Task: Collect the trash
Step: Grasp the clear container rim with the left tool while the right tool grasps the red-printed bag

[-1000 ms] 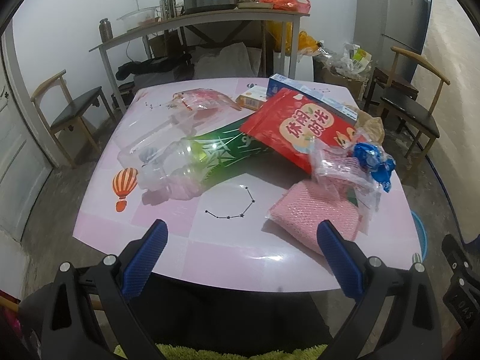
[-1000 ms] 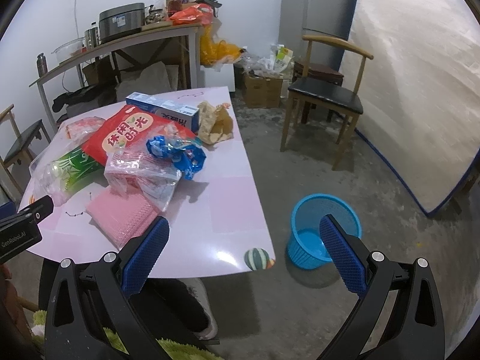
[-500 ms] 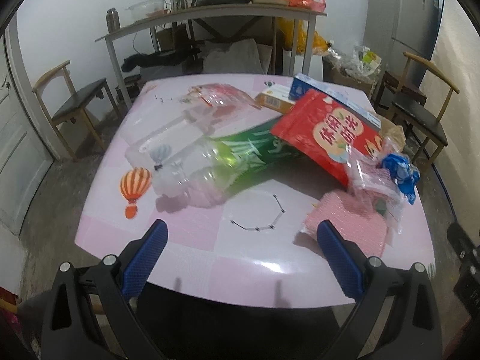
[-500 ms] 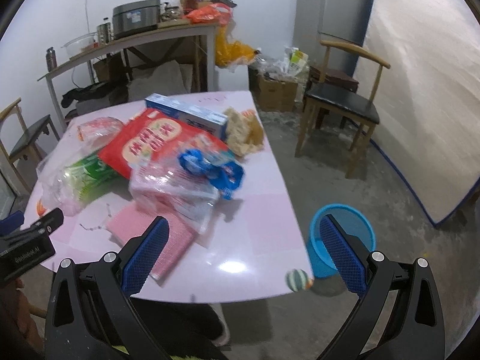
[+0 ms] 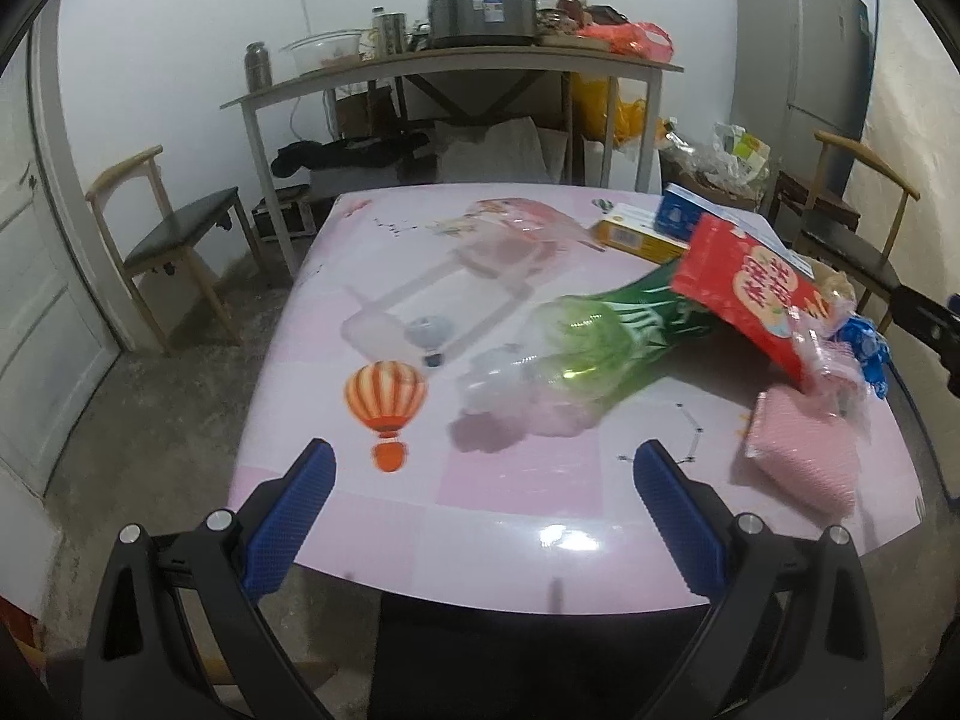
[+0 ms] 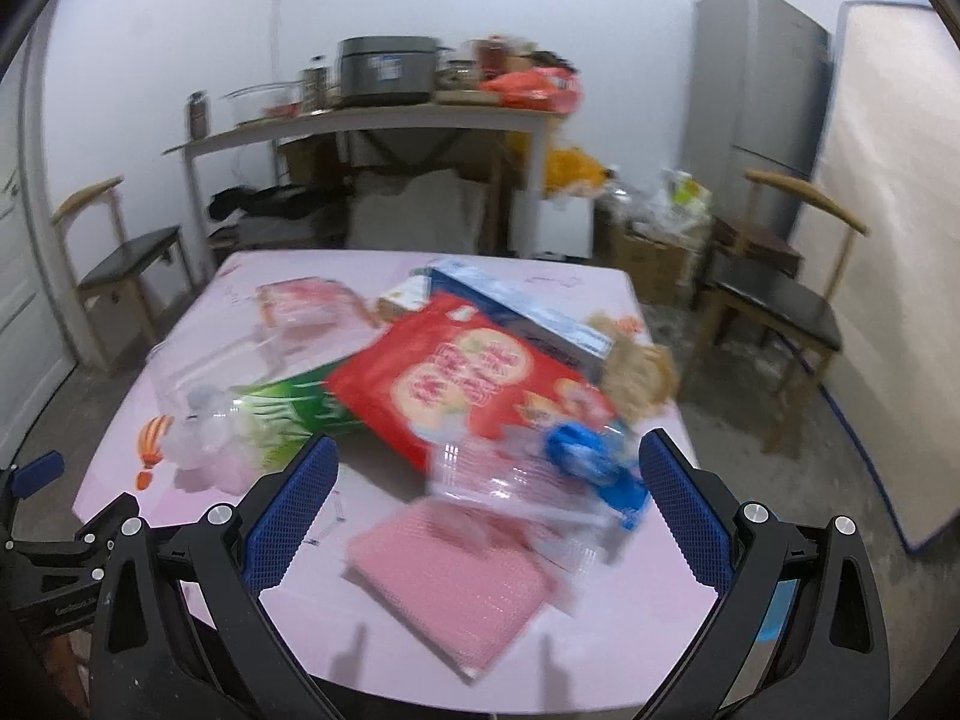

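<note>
Trash lies heaped on a pink table (image 5: 516,516) (image 6: 654,372). A green and clear plastic bag (image 5: 576,360) (image 6: 270,414) lies in the middle, with a red snack bag (image 5: 756,288) (image 6: 468,384) on top of it. A pink mesh pad (image 5: 804,450) (image 6: 450,582), a clear wrapper (image 6: 510,474) and a blue wrapper (image 5: 864,348) (image 6: 594,462) lie at the right. My left gripper (image 5: 480,492) is open over the table's near edge, holding nothing. My right gripper (image 6: 486,504) is open above the pink pad, also with nothing in it. The right wrist view is blurred.
A clear lidded box (image 5: 444,294), a yellow carton (image 5: 636,234) and a blue and white box (image 6: 528,312) sit farther back. Wooden chairs (image 5: 174,234) (image 6: 780,300) flank the table. A cluttered long table (image 5: 456,66) stands at the wall, a fridge (image 6: 756,108) at the right.
Both views have swung left. The blue bin on the floor has left the right wrist view, and that gripper now faces the trash heap. Both grippers stay open.
</note>
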Motion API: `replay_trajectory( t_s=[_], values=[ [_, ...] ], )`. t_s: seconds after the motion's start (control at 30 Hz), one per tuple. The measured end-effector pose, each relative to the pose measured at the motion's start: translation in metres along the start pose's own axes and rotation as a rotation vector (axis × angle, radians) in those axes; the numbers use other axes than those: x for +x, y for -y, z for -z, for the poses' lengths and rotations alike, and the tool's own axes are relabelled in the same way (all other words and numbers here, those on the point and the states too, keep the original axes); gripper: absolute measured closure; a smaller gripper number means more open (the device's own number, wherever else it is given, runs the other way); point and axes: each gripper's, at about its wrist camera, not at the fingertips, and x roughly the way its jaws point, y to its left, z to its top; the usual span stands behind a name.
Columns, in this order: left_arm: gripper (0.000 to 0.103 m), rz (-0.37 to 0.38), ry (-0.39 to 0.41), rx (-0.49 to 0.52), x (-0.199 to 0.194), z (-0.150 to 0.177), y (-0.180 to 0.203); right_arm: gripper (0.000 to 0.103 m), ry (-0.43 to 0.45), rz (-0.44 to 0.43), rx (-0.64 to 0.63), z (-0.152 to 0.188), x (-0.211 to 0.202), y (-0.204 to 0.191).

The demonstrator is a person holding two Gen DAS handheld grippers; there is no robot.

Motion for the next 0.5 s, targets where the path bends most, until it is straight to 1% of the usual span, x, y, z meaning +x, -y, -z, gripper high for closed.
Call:
replay_trajectory(
  t_s=[0.1, 0.13, 0.2, 0.23, 0.3, 0.4, 0.5],
  values=[
    [0.005, 0.042, 0.000, -0.041, 0.005, 0.001, -0.022, 0.006, 0.010, -0.038, -0.044, -0.010, 0.005, -0.020],
    [0.005, 0.070, -0.001, -0.058, 0.008, 0.000, -0.030, 0.006, 0.013, -0.049, -0.049, -0.012, 0.005, -0.024],
    [0.005, 0.151, 0.020, -0.099, 0.011, -0.002, -0.044, 0.006, 0.022, -0.077, -0.062, -0.018, 0.006, -0.035],
    [0.005, 0.204, 0.042, -0.137, 0.012, -0.005, -0.055, 0.006, 0.029, -0.088, -0.065, -0.021, 0.006, -0.039],
    [0.006, 0.242, 0.061, -0.183, 0.017, -0.010, -0.067, 0.006, 0.034, -0.104, -0.068, -0.025, 0.005, -0.046],
    [0.006, 0.249, 0.059, -0.207, 0.029, -0.021, -0.080, 0.007, 0.037, -0.134, -0.081, -0.037, 0.012, -0.056],
    [0.005, 0.239, 0.077, -0.226, 0.037, -0.035, -0.091, 0.007, 0.046, -0.213, -0.100, -0.059, 0.021, -0.067]
  ],
)
